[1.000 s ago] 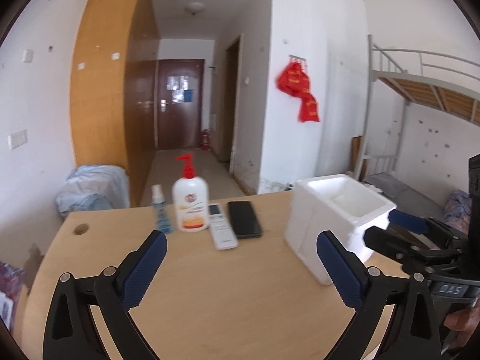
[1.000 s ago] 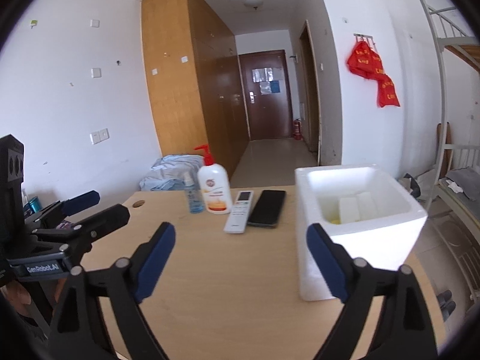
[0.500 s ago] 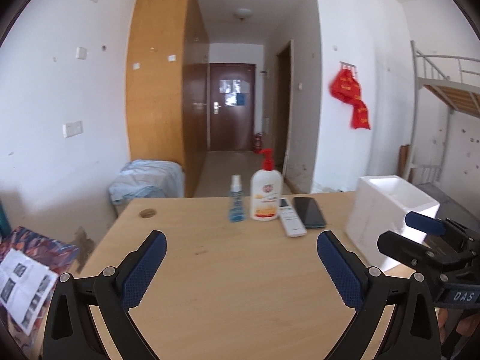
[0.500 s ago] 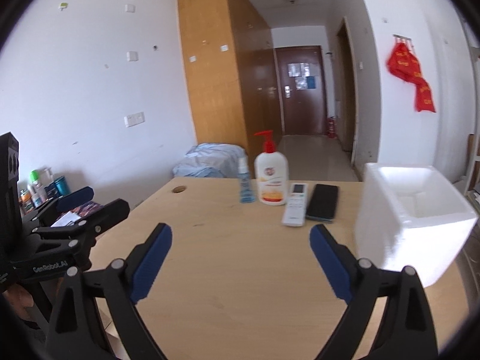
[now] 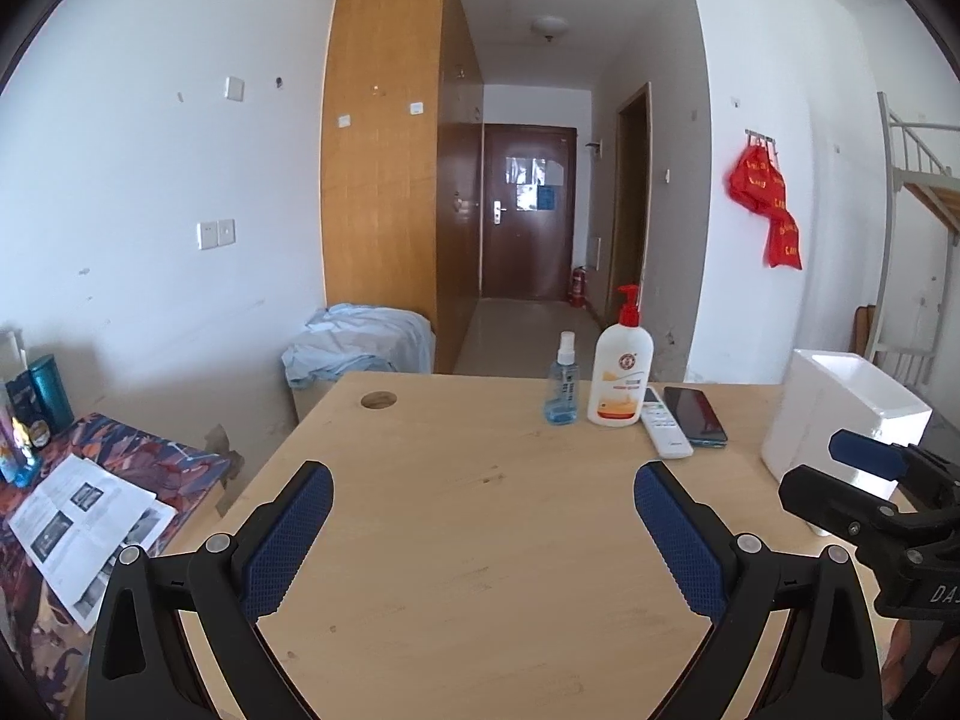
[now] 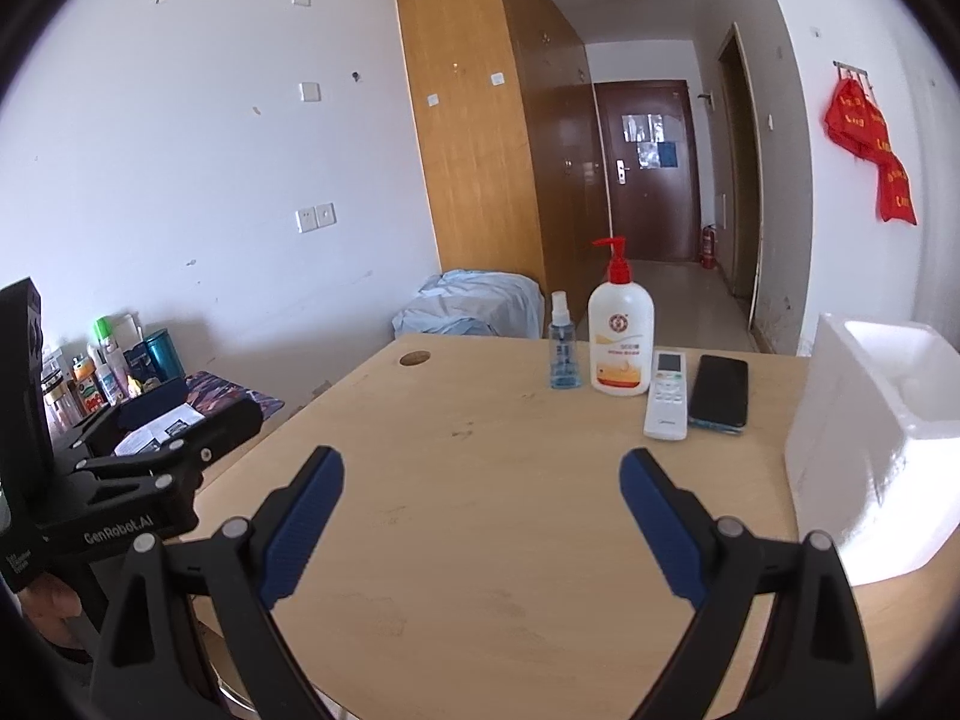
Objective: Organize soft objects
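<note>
Both tongs hang over the near edge of the wooden worktop [image 5: 456,510], spread wide with nothing between them: left tongs [image 5: 483,495], right tongs [image 6: 482,477]. The white foam box [image 6: 864,456] sits at the worktop's right edge, open side up, long axis running away from the cameras; can't tell what's inside. At the back there's a small blue spray bottle [image 6: 563,354], a pump bottle [image 6: 621,342] with a red top (label unreadable), then a white remote [image 6: 667,396] and a dark phone [image 6: 719,391] lying side by side, pointing away. "GenRobot.AI" is printed on the left tongs' body.
</note>
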The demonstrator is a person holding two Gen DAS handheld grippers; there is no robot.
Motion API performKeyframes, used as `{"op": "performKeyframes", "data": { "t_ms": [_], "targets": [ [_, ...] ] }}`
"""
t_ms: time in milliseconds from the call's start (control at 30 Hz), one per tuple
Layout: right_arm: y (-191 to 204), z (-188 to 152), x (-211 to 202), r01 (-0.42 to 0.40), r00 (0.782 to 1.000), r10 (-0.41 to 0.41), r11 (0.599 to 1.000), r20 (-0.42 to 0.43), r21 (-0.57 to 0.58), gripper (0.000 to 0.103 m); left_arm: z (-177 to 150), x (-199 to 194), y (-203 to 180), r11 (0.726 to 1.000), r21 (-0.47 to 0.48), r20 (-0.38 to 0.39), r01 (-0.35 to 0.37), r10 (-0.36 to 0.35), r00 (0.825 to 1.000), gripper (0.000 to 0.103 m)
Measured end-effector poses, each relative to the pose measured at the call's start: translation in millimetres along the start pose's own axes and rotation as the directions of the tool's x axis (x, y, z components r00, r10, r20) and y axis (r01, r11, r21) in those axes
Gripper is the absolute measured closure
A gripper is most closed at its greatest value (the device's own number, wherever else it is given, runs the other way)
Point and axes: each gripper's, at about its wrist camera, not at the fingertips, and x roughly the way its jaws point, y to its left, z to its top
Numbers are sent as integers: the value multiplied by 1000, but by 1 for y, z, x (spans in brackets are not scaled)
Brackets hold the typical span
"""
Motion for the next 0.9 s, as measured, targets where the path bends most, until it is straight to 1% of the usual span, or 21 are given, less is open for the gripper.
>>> {"op": "performKeyframes", "data": {
  "t_ms": [167, 267, 400, 500, 533, 633, 700, 767, 833, 900],
  "targets": [
    [4, -1, 0, 32, 999, -32, 999, 14, 0, 7, -2, -1, 1, 1000, 10, 16, 5, -5, 1000, 2],
    [6, -4, -4, 56, 998, -56, 998, 36, 4, 7, -6, -6, 0, 1000, 11, 60, 7, -8, 998, 2],
    [7, -16, -12, 78, 994, -79, 997, 81, 15, 7, -22, -9, 2, 999, 3, 100, 35, -36, 994, 2],
    [8, -27, -16, 110, 987, -112, 994, 115, 22, 7, -35, -12, 0, 999, 12, 129, 32, -34, 991, 2],
    [7, -33, -17, 126, 985, -129, 992, 119, 27, 7, -39, -14, 1, 999, 11, 137, 42, -43, 990, 2],
    [7, -45, -18, 161, 979, -165, 986, 119, 42, 7, -51, -17, 1, 995, 4, 155, 104, -104, 982, 2],
    [6, -55, -21, 183, 975, -187, 982, 118, 49, 7, -58, -19, -1, 994, 12, 164, 112, -113, 980, 2],
    [5, -62, -23, 194, 974, -199, 979, 107, 54, 7, -62, -19, -5, 990, 16, 153, 138, -139, 978, 2],
    [6, -66, -26, 220, 969, -224, 974, 100, 51, 7, -64, -20, -8, 988, 21, 148, 151, -152, 977, 2],
    [7, -65, -30, 229, 967, -233, 972, 106, 54, 7, -64, -23, -10, 987, 32, 154, 155, -159, 975, 2]
  ]
}}
